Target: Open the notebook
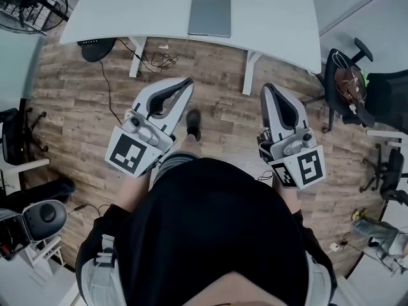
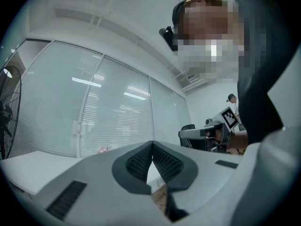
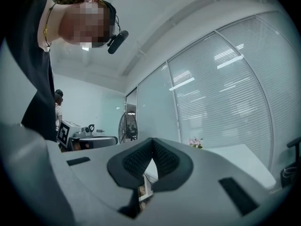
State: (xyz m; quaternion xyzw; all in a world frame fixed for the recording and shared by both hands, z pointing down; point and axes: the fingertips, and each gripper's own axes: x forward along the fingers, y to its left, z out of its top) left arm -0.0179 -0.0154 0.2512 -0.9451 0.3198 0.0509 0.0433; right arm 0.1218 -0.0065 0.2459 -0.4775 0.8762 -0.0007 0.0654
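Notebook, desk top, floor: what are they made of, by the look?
Notebook: smooth matte grey lid, even sheen, likely metal, possibly plastic.
Desk top: plain white, flat, faintly glossy, probably laminate or painted board.
Floor: brown planks with grain and seams, wood or wood-look laminate; can't tell which.

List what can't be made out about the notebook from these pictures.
- Notebook, head view: too small to show which edge is the hinge.
- Notebook, left gripper view and right gripper view: not in sight; the left gripper and right gripper fill the lower picture.
- Table, head view: far edge cut off by the picture's top.
- Floor below the person: hidden by the torso.
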